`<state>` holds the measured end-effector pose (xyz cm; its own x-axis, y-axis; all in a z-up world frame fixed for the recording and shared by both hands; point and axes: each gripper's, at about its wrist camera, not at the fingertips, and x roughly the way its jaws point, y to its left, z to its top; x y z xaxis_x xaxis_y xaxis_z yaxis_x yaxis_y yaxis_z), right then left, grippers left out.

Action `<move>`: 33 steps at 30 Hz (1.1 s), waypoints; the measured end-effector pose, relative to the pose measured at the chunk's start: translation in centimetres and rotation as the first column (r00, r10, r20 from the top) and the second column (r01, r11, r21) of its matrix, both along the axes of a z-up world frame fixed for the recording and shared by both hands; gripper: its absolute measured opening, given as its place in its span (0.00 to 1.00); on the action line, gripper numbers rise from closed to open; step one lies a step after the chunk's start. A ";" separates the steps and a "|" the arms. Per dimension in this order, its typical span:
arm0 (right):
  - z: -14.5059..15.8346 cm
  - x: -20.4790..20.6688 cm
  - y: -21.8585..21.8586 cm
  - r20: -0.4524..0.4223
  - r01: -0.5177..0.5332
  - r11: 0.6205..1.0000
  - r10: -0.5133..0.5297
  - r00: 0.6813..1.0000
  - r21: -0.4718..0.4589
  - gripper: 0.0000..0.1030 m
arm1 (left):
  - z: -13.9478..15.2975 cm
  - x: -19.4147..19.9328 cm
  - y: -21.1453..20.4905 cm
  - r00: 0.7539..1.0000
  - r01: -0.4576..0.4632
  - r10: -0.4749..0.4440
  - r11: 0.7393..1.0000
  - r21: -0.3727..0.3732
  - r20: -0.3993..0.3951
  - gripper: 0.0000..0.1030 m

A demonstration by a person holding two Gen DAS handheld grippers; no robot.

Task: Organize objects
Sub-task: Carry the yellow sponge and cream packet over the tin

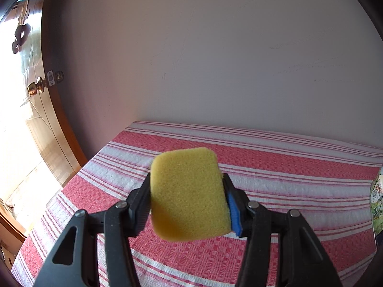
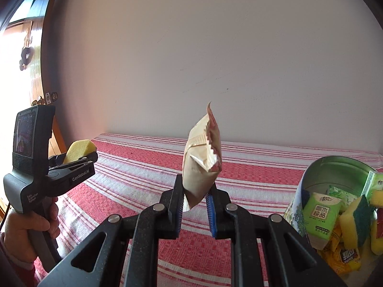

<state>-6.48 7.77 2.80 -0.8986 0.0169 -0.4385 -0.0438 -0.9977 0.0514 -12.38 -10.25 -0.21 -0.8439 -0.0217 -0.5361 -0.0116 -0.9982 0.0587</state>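
My left gripper (image 1: 188, 196) is shut on a yellow sponge (image 1: 189, 193) and holds it above the red-and-white striped cloth (image 1: 275, 167). The same gripper and sponge (image 2: 79, 150) show at the left of the right wrist view. My right gripper (image 2: 196, 191) is shut on a beige snack packet (image 2: 201, 162), held upright above the cloth. A round metal tin (image 2: 340, 167) at the right holds green tissue packs (image 2: 319, 215), yellow-green sponges (image 2: 356, 220) and yellow sachets (image 2: 344, 256).
A plain wall (image 1: 215, 47) rises behind the cloth-covered surface. A wooden door with a brass knob (image 1: 36, 88) stands at the left. The tin's printed edge (image 1: 377, 198) shows at the right of the left wrist view.
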 end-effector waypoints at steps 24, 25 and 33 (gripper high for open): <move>2.8 9.1 5.3 -0.127 0.077 0.996 -0.071 0.989 0.040 0.19 | 3.2 10.0 9.7 0.979 0.180 -0.175 0.983 0.042 -0.107 0.52; 2.9 9.6 5.8 -0.130 0.084 0.995 -0.078 0.988 0.043 0.19 | 3.4 10.3 10.4 0.976 0.192 -0.187 0.981 0.040 -0.111 0.52; 3.4 11.7 10.6 -0.143 0.173 0.985 -0.168 0.975 0.022 0.19 | 4.8 12.8 15.4 0.952 0.278 -0.271 0.960 0.028 -0.142 0.52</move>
<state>5.21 18.38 6.24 -0.9336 0.1876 -0.3052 -0.2079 -0.9775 0.0350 0.39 5.14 4.63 -0.8783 0.2439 -0.4111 -0.2811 -0.9592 0.0314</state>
